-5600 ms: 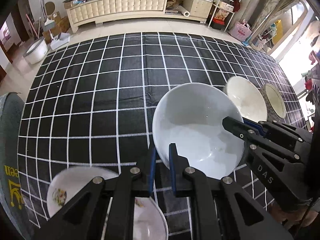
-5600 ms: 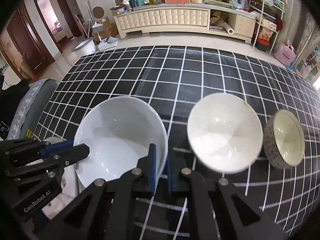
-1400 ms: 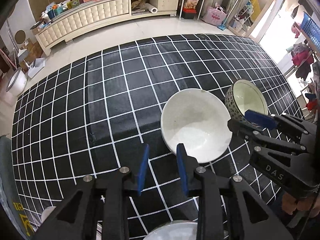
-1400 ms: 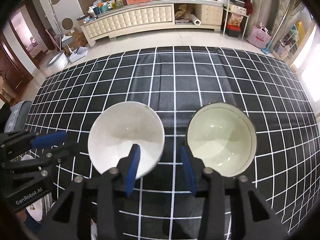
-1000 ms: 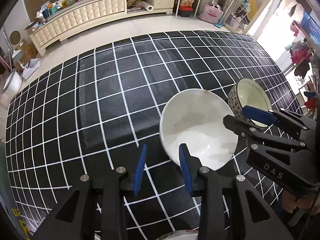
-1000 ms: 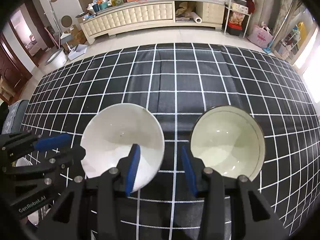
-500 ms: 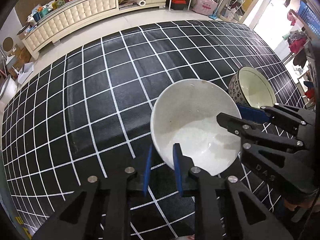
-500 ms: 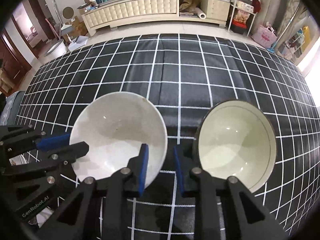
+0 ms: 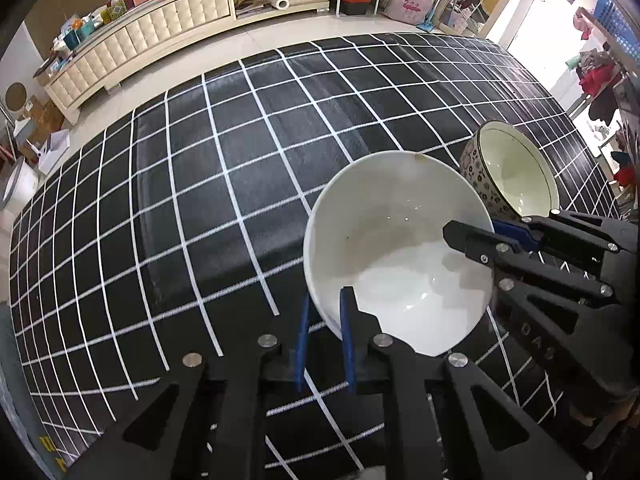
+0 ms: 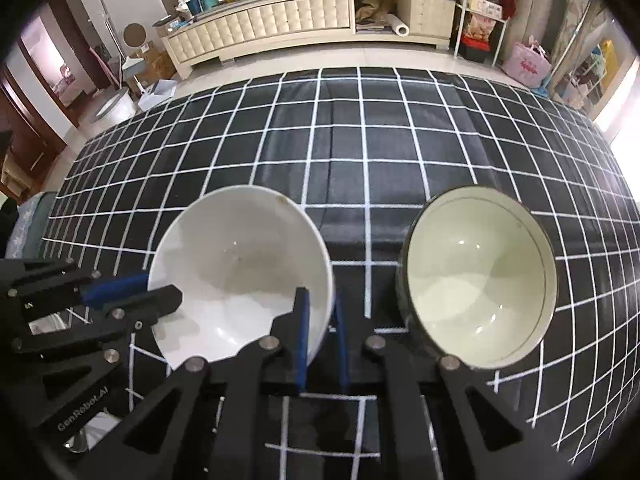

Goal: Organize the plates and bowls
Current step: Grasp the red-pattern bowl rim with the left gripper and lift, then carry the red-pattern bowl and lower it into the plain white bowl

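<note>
A white bowl [image 9: 396,256] sits on the black checked cloth, also seen in the right wrist view [image 10: 240,268]. My left gripper [image 9: 324,320] is shut on its near-left rim. My right gripper [image 10: 320,320] is shut on its right rim; in the left wrist view the right gripper [image 9: 472,232] reaches over that rim. A patterned bowl with a cream inside [image 10: 480,284] stands just to the right, also seen in the left wrist view [image 9: 512,168], apart from both grippers.
The checked cloth [image 9: 200,184] covers the table and runs far back and left. A plate edge [image 10: 80,440] shows under the left gripper at the near left. A long cream cabinet [image 10: 280,24] stands across the floor beyond.
Both grippers moved in from open, apart from the bowl, and closed on the white bowl's rim, one on each side. The patterned bowl has not moved.
</note>
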Action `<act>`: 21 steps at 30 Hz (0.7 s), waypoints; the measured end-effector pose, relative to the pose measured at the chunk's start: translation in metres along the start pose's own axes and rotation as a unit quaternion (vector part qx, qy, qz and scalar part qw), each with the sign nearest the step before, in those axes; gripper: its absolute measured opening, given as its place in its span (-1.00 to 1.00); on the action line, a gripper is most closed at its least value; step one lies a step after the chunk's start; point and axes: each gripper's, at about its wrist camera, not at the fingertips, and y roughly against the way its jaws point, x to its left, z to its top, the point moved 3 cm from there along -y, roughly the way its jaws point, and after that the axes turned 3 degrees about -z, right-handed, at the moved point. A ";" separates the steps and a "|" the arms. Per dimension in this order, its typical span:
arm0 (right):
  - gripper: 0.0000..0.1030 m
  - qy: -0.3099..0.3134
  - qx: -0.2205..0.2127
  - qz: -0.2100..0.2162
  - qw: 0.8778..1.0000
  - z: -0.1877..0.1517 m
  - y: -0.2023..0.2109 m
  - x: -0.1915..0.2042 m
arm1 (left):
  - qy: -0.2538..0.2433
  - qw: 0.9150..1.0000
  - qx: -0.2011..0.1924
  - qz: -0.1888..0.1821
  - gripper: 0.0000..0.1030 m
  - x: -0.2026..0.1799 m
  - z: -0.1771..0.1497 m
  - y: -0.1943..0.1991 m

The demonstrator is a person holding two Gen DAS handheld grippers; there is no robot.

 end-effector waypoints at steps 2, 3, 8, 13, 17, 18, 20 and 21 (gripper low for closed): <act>-0.71 0.005 -0.002 -0.002 1.000 -0.003 0.004 0.005 | 0.005 1.000 -0.002 0.000 -0.76 0.001 -0.004 0.005; -0.71 0.005 -0.002 -0.002 1.000 -0.004 0.005 0.006 | 0.006 1.000 -0.004 0.002 -0.76 0.000 -0.007 0.008; -0.71 0.001 -0.006 0.009 1.000 -0.010 0.021 0.014 | 0.010 1.000 -0.016 0.006 -0.76 0.001 -0.015 0.026; -0.71 0.003 -0.020 0.009 1.000 -0.014 0.039 0.022 | 0.016 0.999 -0.032 0.009 -0.76 0.001 -0.027 0.051; -0.71 0.010 -0.029 0.012 0.999 -0.017 0.053 0.030 | 0.021 0.999 -0.040 0.012 -0.76 0.002 -0.037 0.067; -0.71 0.012 -0.030 0.012 0.999 -0.018 0.056 0.032 | 0.022 0.999 -0.041 0.012 -0.76 0.002 -0.039 0.070; -0.71 0.015 -0.035 0.014 0.999 -0.022 0.062 0.035 | 0.025 0.999 -0.045 0.014 -0.76 0.001 -0.047 0.077; -0.71 0.016 -0.036 0.015 0.999 -0.023 0.065 0.037 | 0.026 0.998 -0.047 0.015 -0.76 0.001 -0.050 0.080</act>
